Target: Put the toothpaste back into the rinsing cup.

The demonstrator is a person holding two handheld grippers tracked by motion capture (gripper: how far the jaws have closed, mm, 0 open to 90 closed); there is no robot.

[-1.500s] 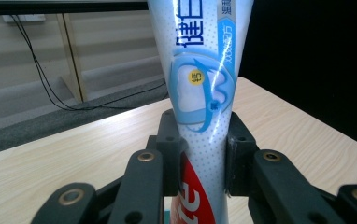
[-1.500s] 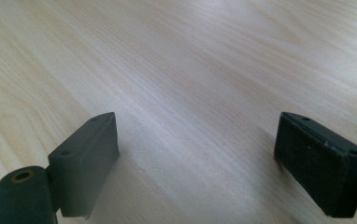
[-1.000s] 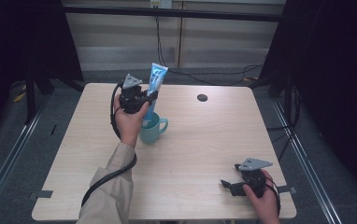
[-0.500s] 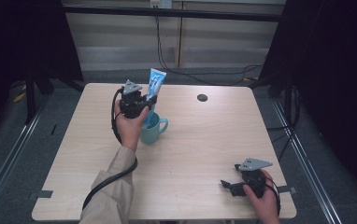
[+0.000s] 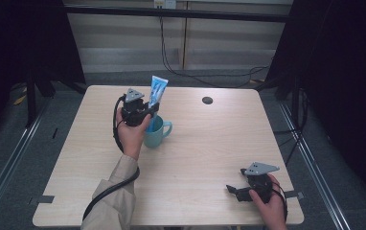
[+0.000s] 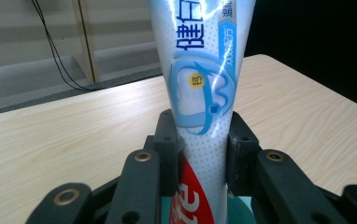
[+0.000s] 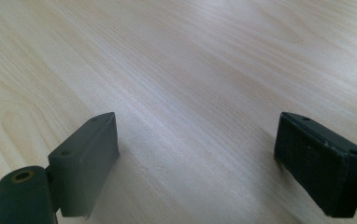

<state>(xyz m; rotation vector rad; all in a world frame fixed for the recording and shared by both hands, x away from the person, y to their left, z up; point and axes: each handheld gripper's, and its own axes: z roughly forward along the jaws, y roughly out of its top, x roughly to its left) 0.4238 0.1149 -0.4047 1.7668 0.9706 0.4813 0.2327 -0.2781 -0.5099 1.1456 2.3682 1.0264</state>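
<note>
Evenly lit table, dark surroundings, sharp focus

Lab test bay: black curtains (image 5: 23, 43), bare wooden table (image 5: 210, 143), trailing cables (image 5: 195, 72).

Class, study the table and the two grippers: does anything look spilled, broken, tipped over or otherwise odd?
Nothing stands out. The left gripper grips the toothpaste tube upright over the teal mug, which stands upright. The right gripper rests open on the bare table. No spill or damage shows.
</note>
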